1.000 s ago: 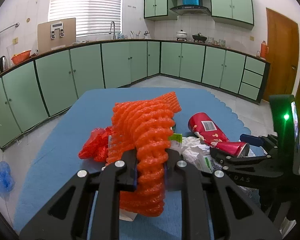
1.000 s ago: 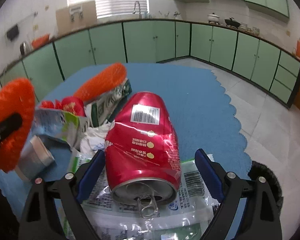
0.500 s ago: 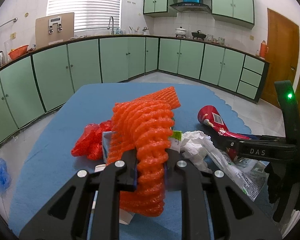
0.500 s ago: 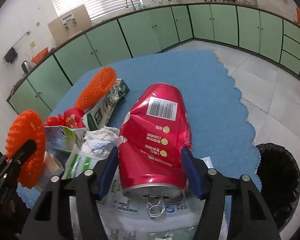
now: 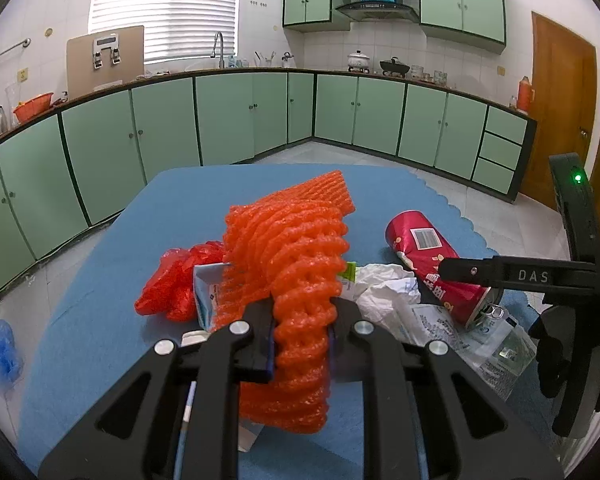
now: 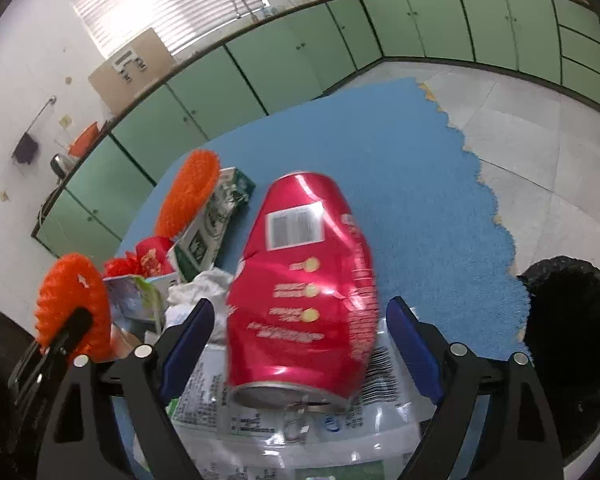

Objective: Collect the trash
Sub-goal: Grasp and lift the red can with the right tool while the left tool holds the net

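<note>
The red can (image 6: 300, 292) lies between the open right tool (image 6: 300, 344), unheld; the left tool (image 5: 302, 330) clamps orange foam net (image 5: 296, 276) for binning.

far blue mat (image 5: 228, 188): bare | near: trash pile (image 5: 388, 292) (blocks) | right: bin (image 6: 572, 320)

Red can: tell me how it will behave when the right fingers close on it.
The red can is already dented, so it will probably crumple further under a squeeze. It looks opened and likely empty, so light. Its glossy round wall lies between the open fingers of the right gripper and could roll or slip on the plastic wrapper beneath.
</note>
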Tool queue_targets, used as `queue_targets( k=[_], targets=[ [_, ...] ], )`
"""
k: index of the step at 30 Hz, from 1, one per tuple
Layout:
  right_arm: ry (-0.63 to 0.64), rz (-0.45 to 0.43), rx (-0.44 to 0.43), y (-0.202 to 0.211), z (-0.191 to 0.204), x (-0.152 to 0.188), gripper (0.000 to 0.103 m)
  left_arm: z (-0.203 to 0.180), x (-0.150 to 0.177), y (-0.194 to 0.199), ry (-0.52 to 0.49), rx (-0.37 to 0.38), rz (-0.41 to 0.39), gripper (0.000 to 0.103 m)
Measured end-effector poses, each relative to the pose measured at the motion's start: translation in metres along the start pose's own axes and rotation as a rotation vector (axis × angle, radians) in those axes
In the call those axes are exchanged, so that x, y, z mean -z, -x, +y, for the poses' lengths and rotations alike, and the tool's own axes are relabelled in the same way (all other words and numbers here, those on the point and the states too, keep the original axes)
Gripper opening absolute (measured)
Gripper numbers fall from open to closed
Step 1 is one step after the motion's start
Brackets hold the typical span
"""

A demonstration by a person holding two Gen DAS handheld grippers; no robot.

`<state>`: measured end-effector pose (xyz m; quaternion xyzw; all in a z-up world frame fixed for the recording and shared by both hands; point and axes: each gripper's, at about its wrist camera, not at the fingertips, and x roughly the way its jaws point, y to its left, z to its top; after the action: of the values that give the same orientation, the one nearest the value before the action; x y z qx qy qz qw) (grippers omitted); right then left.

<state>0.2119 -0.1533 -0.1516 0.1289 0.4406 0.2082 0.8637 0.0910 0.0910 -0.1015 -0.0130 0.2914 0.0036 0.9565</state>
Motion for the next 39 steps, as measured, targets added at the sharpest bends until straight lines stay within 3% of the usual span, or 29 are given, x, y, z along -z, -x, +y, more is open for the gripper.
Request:
queue_targets(
  k=[9, 19, 23, 29, 32, 34, 39],
  targets=[
    [0.017, 0.030, 0.015, -0.013, 0.006, 0.003, 0.080, -0.002, -0.004, -0.011, 0.002, 0.002, 0.007, 0.016],
    [0.123, -0.040, -0.015, 0.008, 0.033, -0.001, 0.071, -0.003, -0.004, -0.014, 0.006, 0.000, 0.010, 0.016],
    [0.049, -0.006, -0.114, 0.006, 0.029, -0.004, 0.074, -0.002, -0.005, -0.013, 0.011, -0.001, 0.009, 0.017],
    [-0.041, 0.039, -0.170, -0.002, 0.016, -0.007, 0.080, -0.002, -0.005, -0.013, 0.017, 0.002, 0.010, 0.017],
    [-0.068, 0.049, -0.167, -0.008, 0.012, -0.010, 0.066, -0.002, -0.006, -0.013, 0.018, 0.005, 0.011, 0.017],
    [-0.071, 0.058, -0.169, -0.010, 0.012, -0.010, 0.048, -0.001, -0.006, -0.014, 0.020, 0.005, 0.012, 0.017],
    [-0.026, 0.051, -0.143, -0.009, 0.020, -0.013, 0.045, -0.001, -0.007, -0.017, 0.018, 0.008, 0.017, 0.017]
  ],
)
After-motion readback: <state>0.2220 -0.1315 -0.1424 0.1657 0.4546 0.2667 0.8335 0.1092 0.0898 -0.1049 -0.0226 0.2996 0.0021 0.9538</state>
